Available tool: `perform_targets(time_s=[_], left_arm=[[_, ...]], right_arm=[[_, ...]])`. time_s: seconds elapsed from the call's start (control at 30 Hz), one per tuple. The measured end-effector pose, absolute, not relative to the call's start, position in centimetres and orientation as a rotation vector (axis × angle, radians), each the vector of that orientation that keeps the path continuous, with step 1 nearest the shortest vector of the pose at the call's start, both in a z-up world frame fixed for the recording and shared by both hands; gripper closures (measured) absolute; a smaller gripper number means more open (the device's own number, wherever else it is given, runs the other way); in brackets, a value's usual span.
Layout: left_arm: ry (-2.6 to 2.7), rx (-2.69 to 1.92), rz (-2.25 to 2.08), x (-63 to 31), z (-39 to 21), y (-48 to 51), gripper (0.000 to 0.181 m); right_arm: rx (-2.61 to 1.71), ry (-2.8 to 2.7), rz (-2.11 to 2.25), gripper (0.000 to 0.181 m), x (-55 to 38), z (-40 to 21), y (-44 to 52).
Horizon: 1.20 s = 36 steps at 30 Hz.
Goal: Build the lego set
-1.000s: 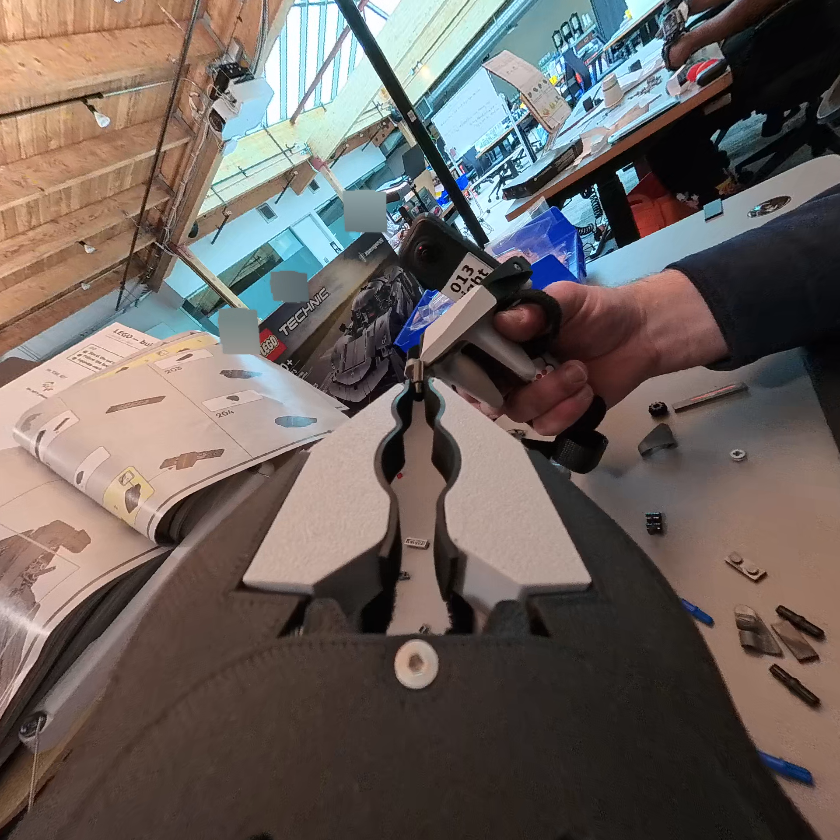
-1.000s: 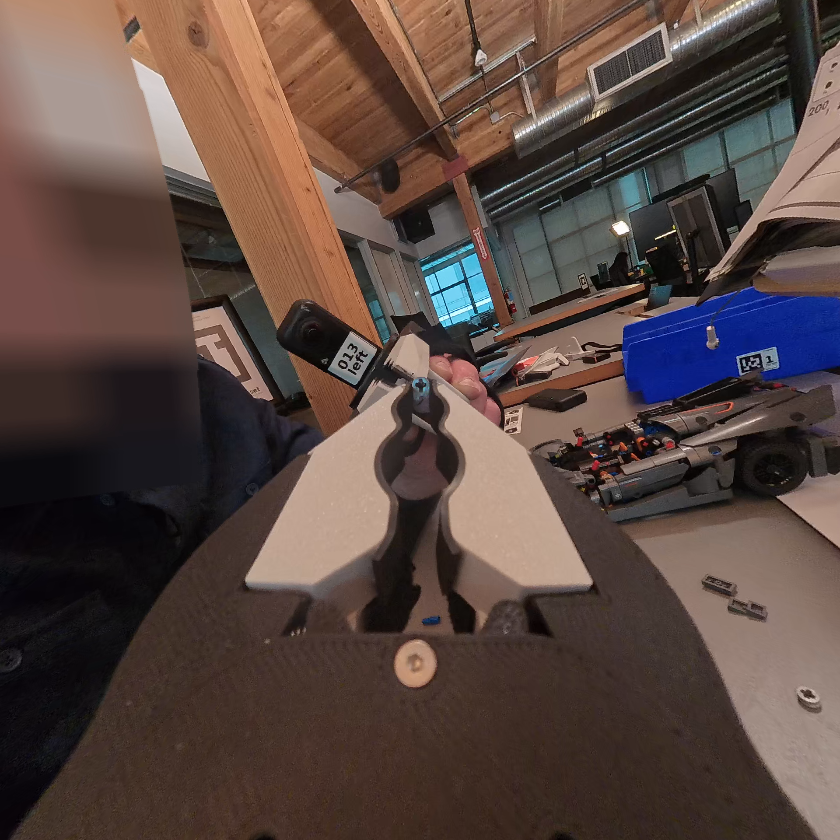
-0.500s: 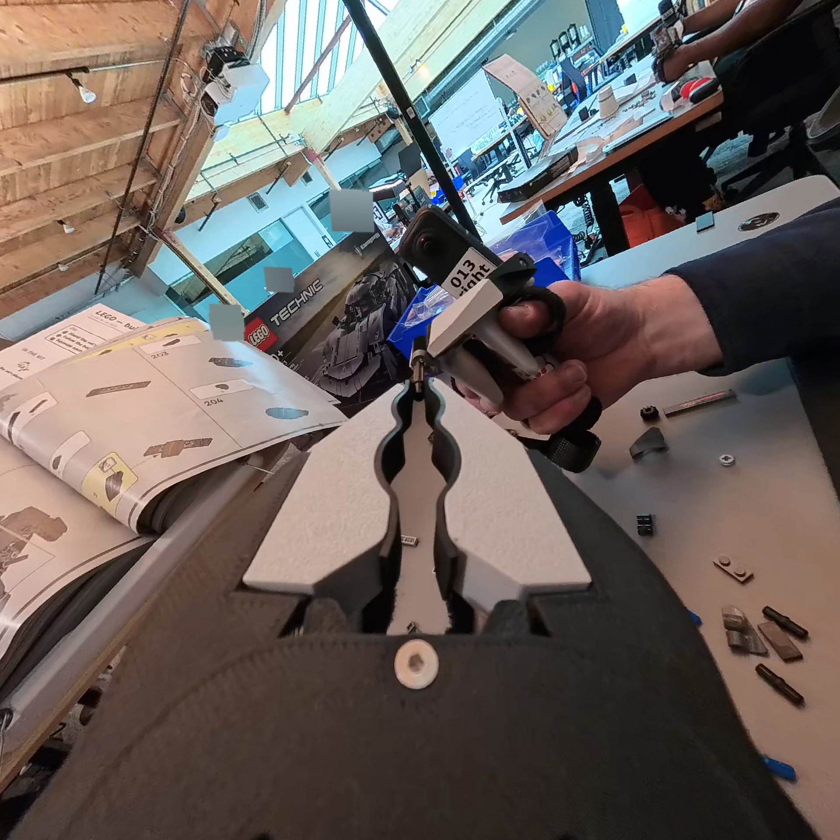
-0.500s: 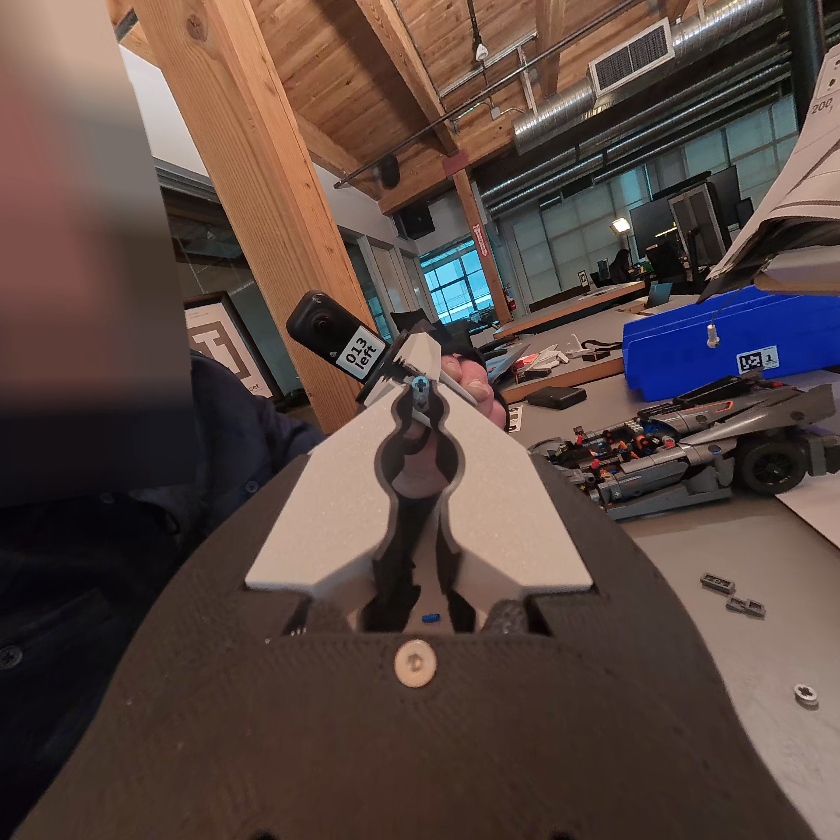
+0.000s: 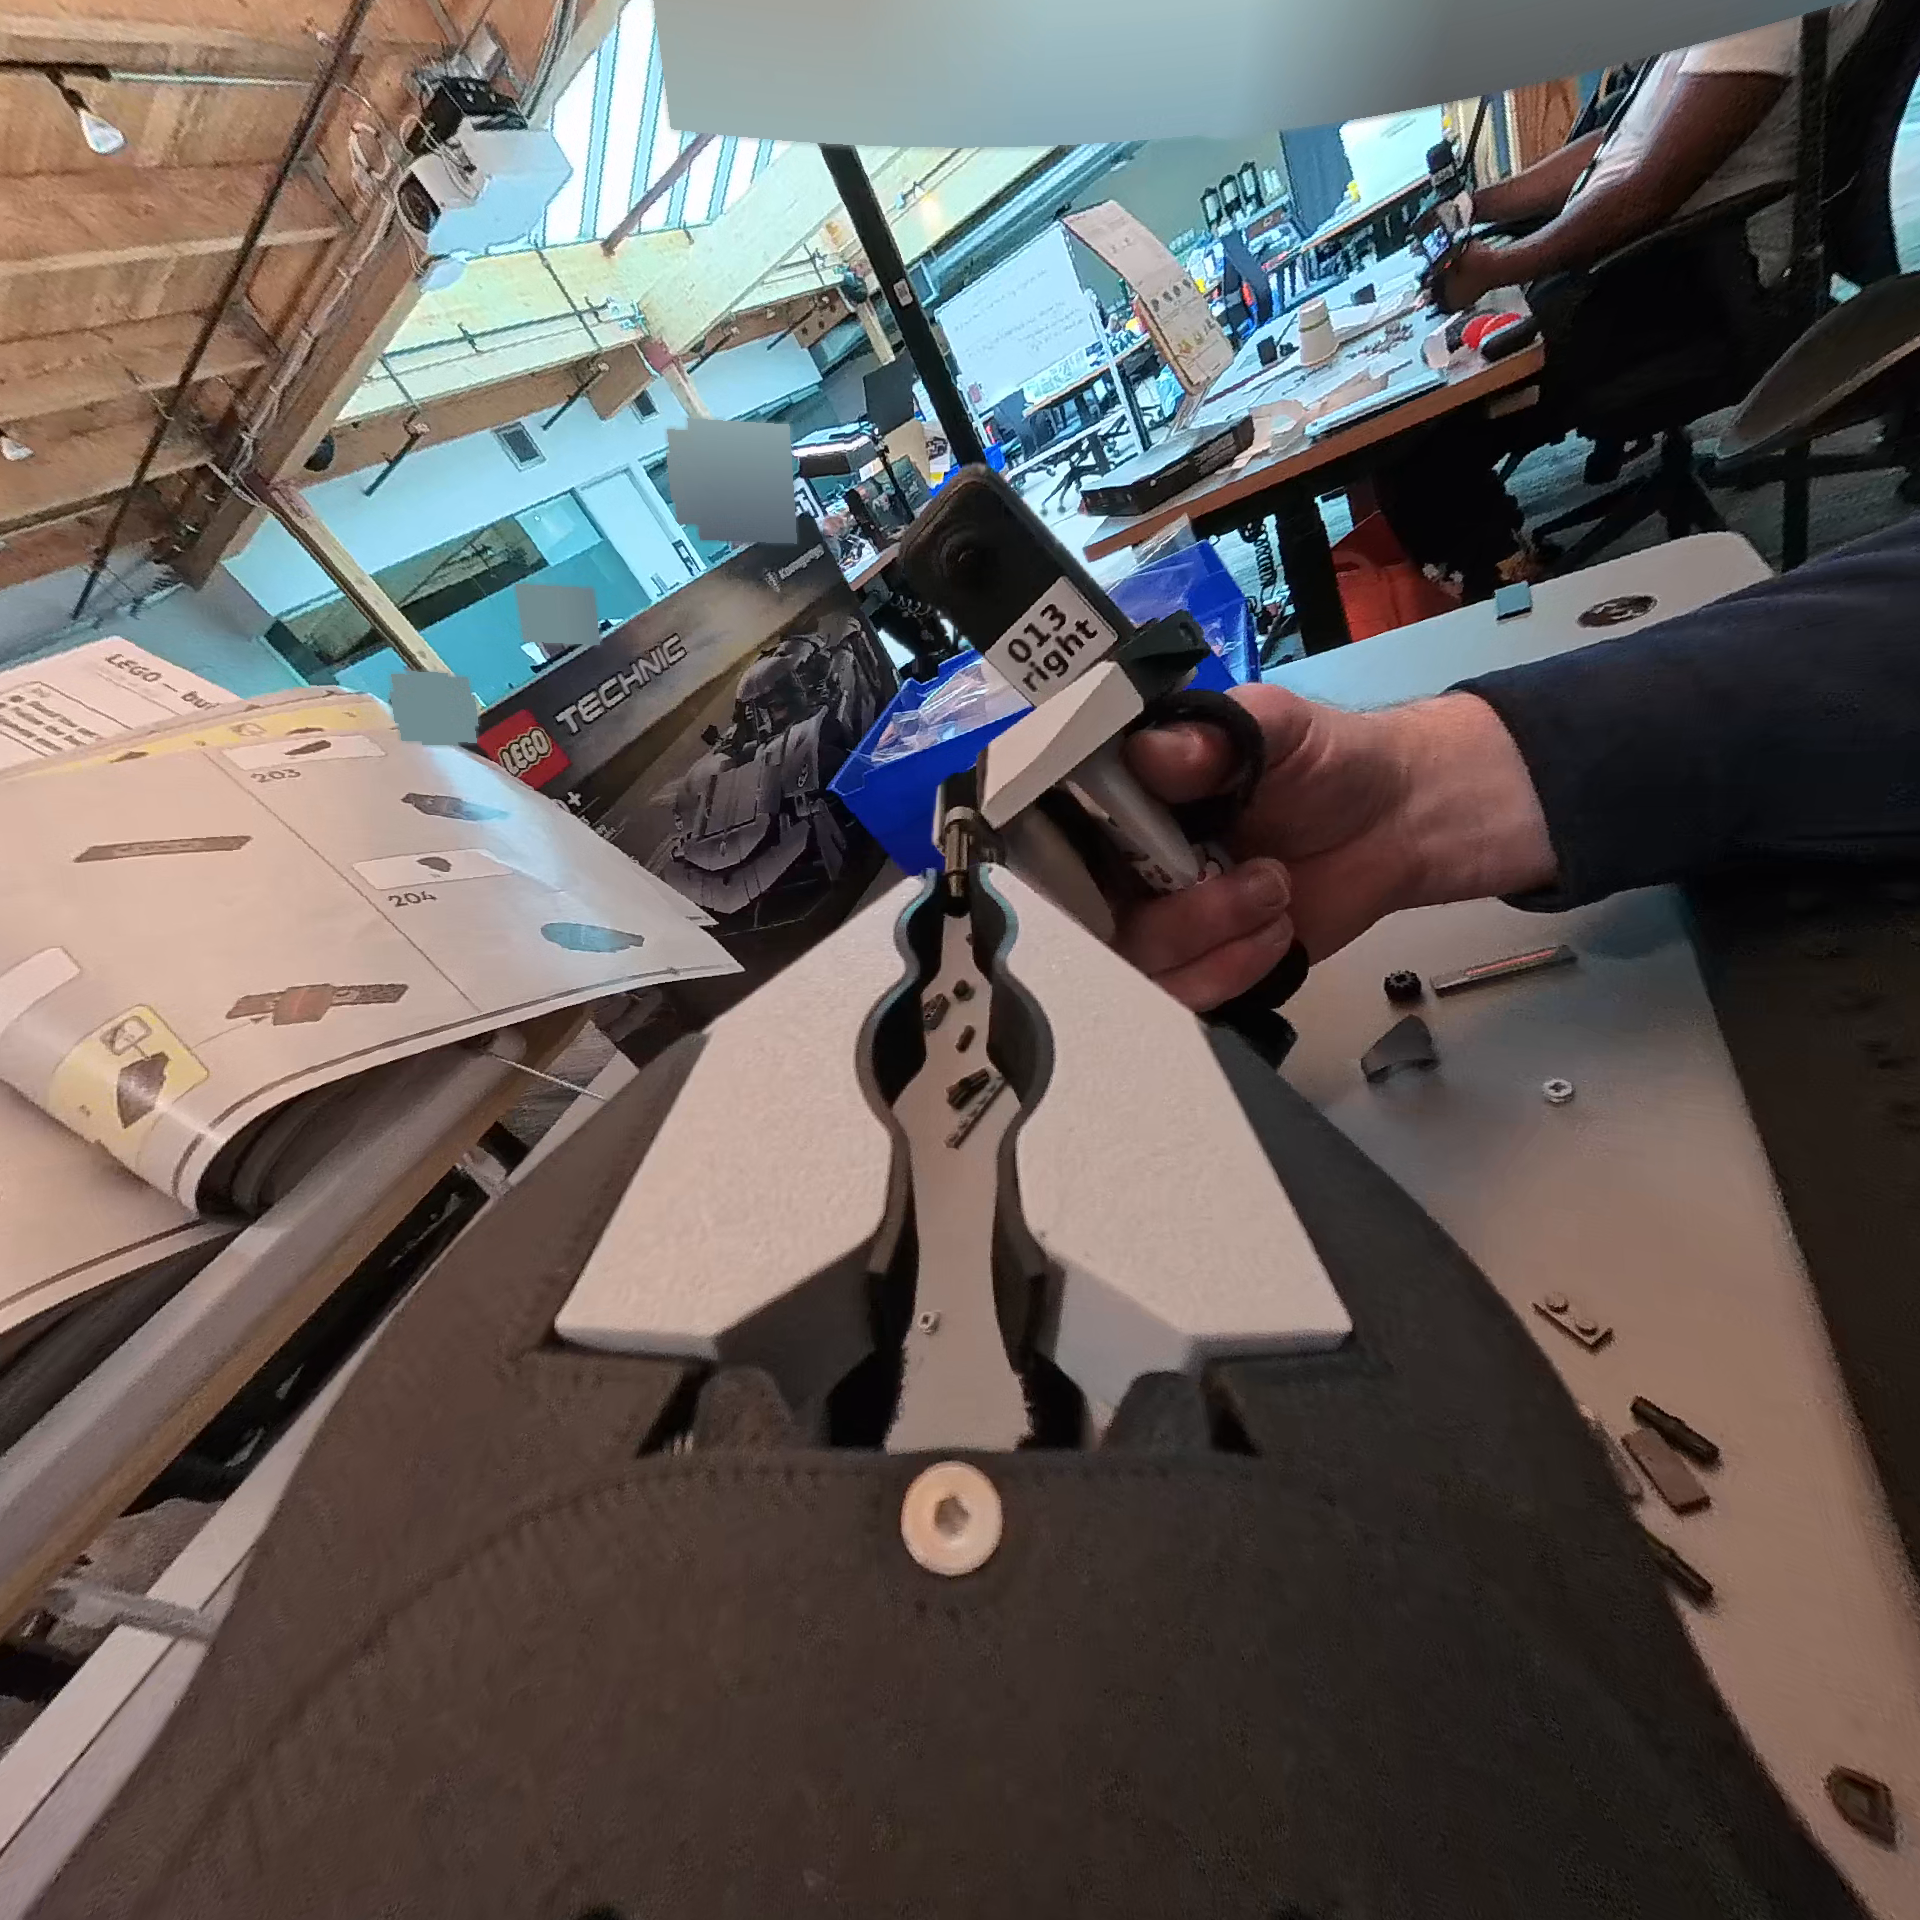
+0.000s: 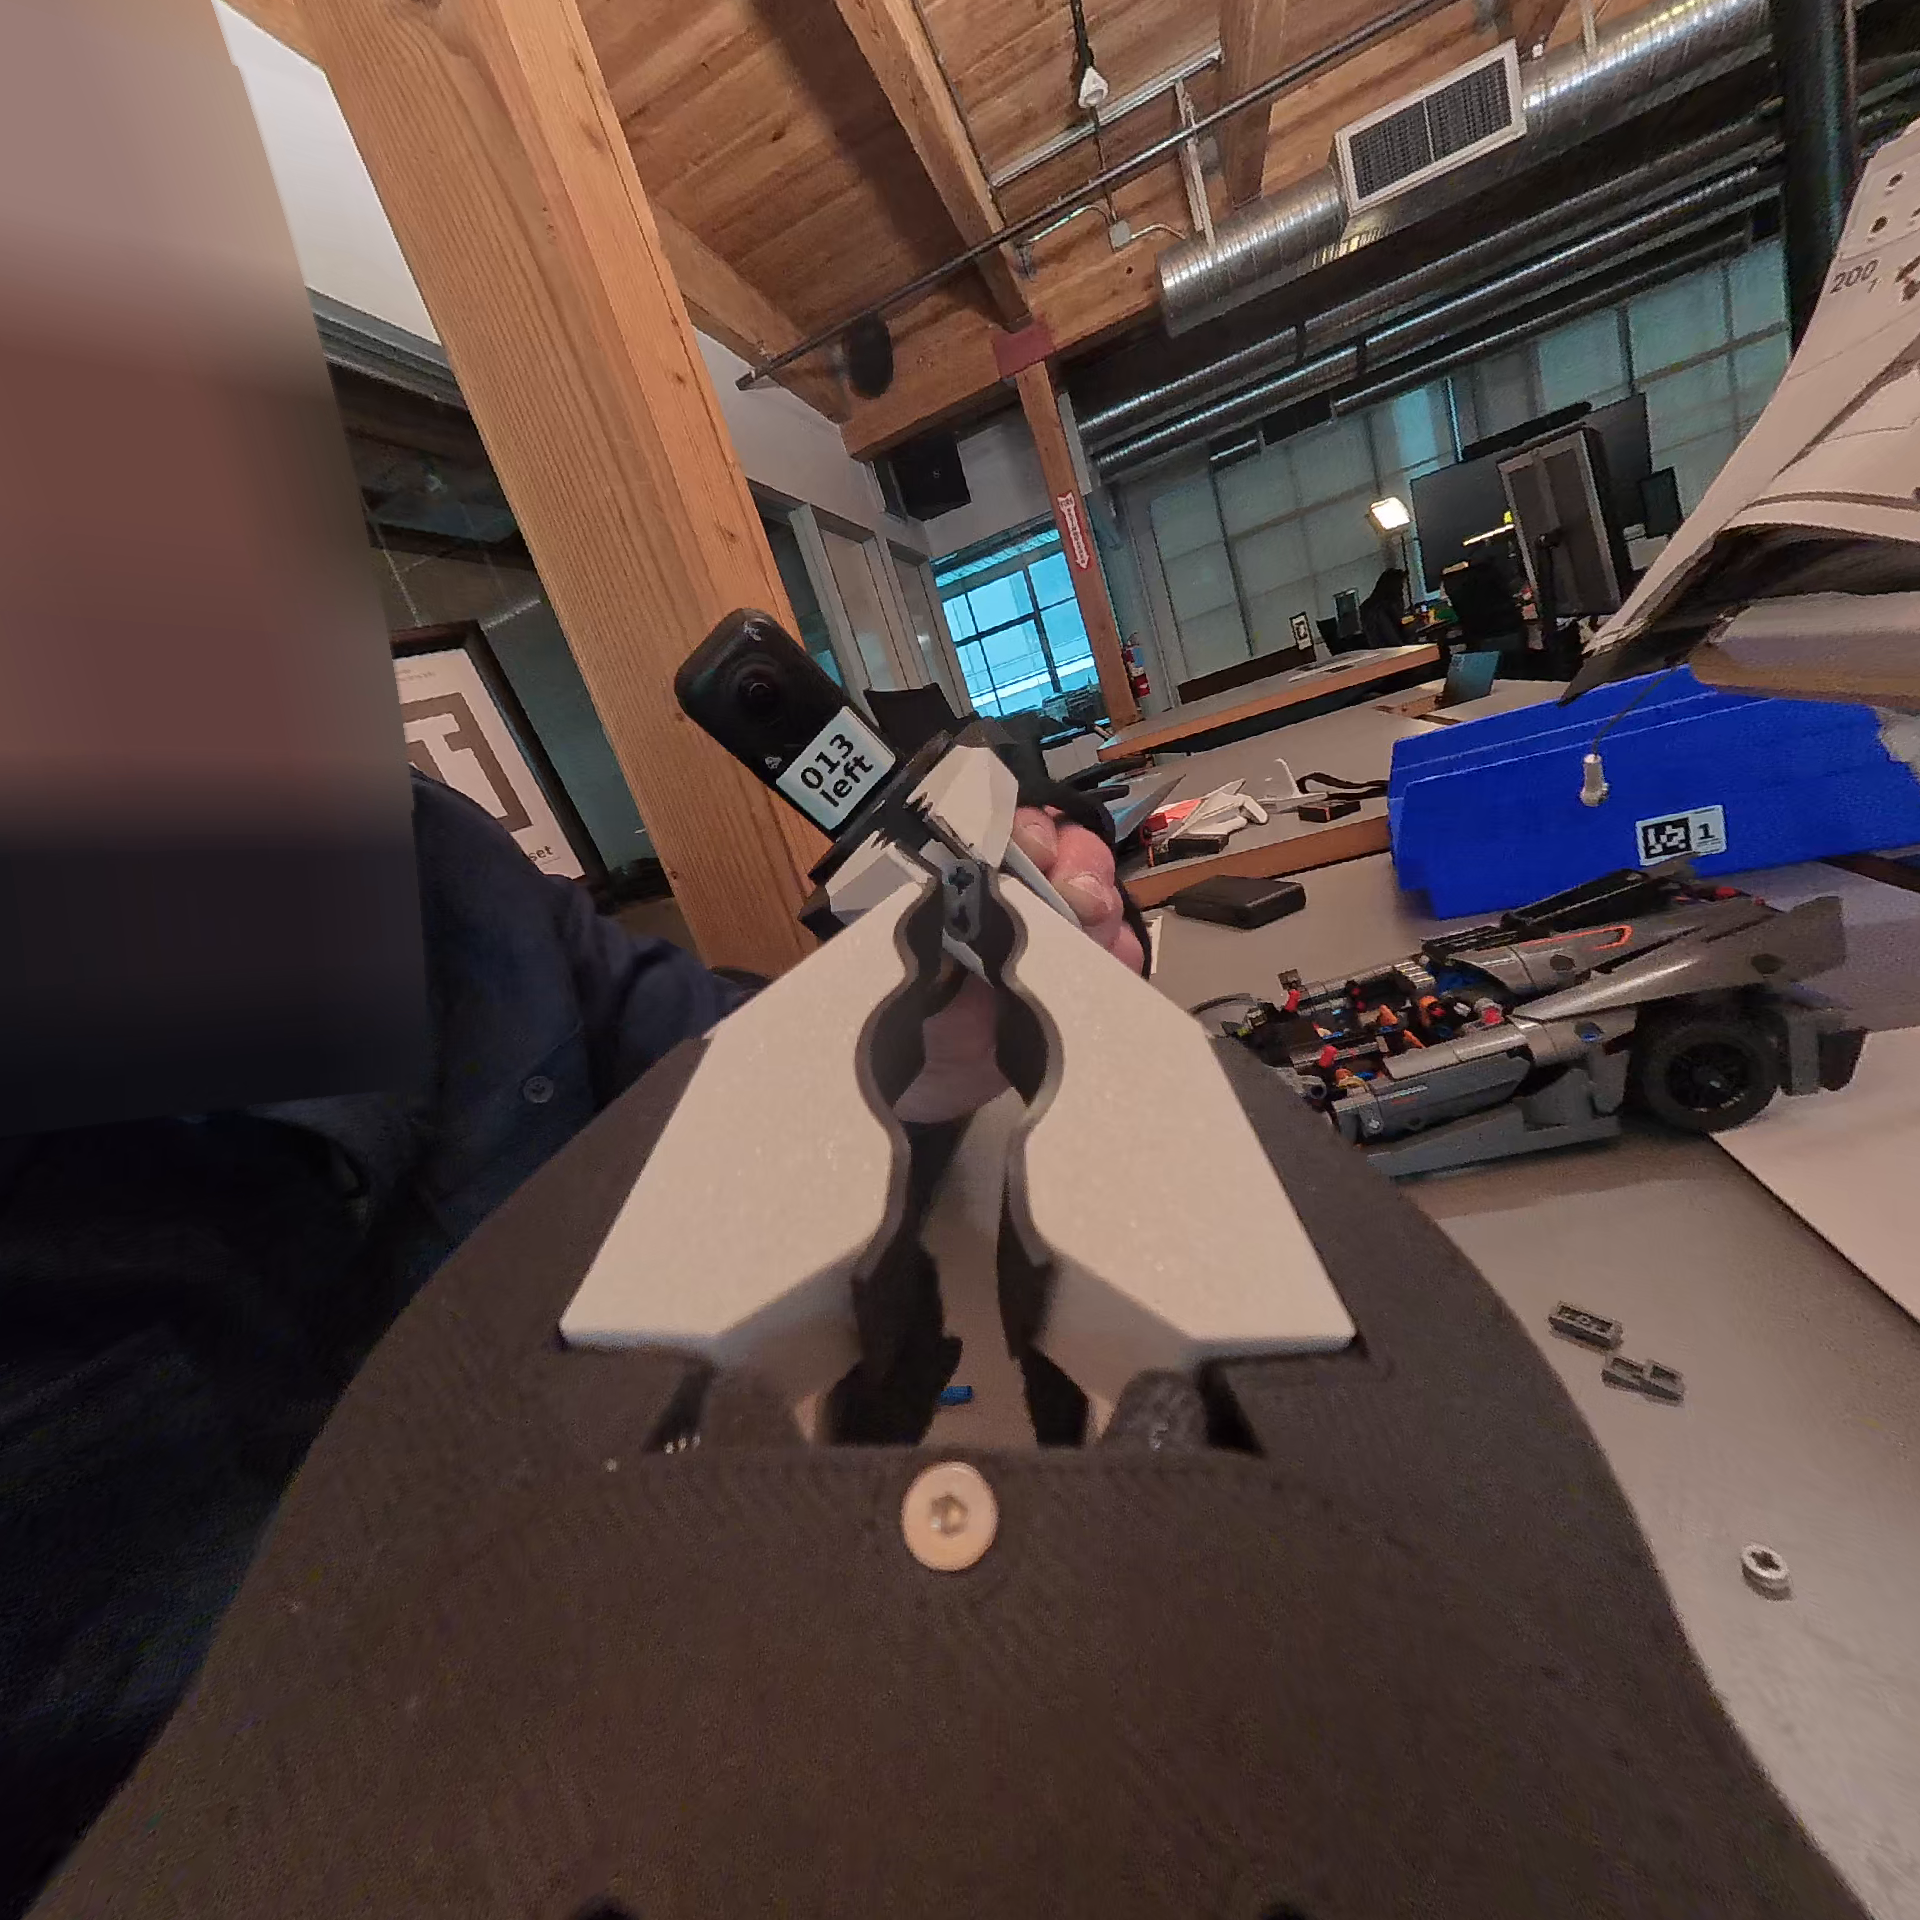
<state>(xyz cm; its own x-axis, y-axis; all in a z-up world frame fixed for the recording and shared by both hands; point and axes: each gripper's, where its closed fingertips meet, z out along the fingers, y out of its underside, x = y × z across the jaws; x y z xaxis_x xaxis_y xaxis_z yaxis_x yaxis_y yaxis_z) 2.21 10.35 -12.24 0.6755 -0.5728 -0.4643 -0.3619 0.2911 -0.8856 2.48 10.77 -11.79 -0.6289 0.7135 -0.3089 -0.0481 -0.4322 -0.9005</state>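
Both grippers are held up in the air, tip to tip. In the left wrist view my left gripper point(image 5: 951, 902) is shut on a small grey pin point(image 5: 951, 836) that sticks up from its tips. The right gripper point(image 5: 979, 823), held in a hand, touches that pin from the right. In the right wrist view my right gripper point(image 6: 961, 914) is shut on a small dark grey lego piece point(image 6: 962, 902) with a blue cross hole, tilted. The left gripper point(image 6: 938, 860) meets it from behind. How the two pieces join is hidden by the fingertips.
A partly built grey lego car point(image 6: 1538, 1029) stands on the grey table point(image 6: 1662, 1299) in front of a blue bin point(image 6: 1662, 790). An open instruction booklet point(image 5: 260, 935) and the lego box point(image 5: 707, 748) lie to the left. Loose small pieces point(image 5: 1662, 1455) are scattered at the right. Only a small space, under 4 cm, lies between the two pairs of fingers.
The grippers stayed tip to tip. The piece in the right gripper has tilted and now shows two holes. The left wrist view has tipped down a little toward the table.
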Motion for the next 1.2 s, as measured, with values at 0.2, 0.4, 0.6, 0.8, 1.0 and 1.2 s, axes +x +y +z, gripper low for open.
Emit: perform_targets(time_s=[0.2, 0.4, 0.6, 0.8, 1.0, 1.2], left_arm=[[0.871, -1.333, -0.227, 2.17, -12.38, 10.40, 0.179], [0.870, -1.341, -0.251, 2.16, -12.41, 10.40, 0.179], [0.875, -1.345, -0.244, 2.14, -12.48, 10.41, 0.179], [0.873, -1.351, -0.264, 2.14, -12.49, 10.38, 0.179], [0.865, -1.362, -0.306, 2.10, -12.60, 10.41, 0.179], [0.869, -1.368, -0.318, 2.06, -12.67, 10.38, 0.179]], right_arm=[[-0.961, -1.294, 2.071, 0.177, 2.43, -11.92, 10.81], [-0.957, -1.286, 2.094, 0.177, 2.46, -11.84, 10.76], [-0.953, -1.283, 2.103, 0.177, 2.49, -11.81, 10.72], [-0.946, -1.304, 2.034, 0.177, 2.50, -11.85, 10.67], [-0.952, -1.324, 1.957, 0.178, 2.38, -12.12, 10.80], [-0.955, -1.338, 1.928, 0.177, 2.30, -12.24, 10.76]])
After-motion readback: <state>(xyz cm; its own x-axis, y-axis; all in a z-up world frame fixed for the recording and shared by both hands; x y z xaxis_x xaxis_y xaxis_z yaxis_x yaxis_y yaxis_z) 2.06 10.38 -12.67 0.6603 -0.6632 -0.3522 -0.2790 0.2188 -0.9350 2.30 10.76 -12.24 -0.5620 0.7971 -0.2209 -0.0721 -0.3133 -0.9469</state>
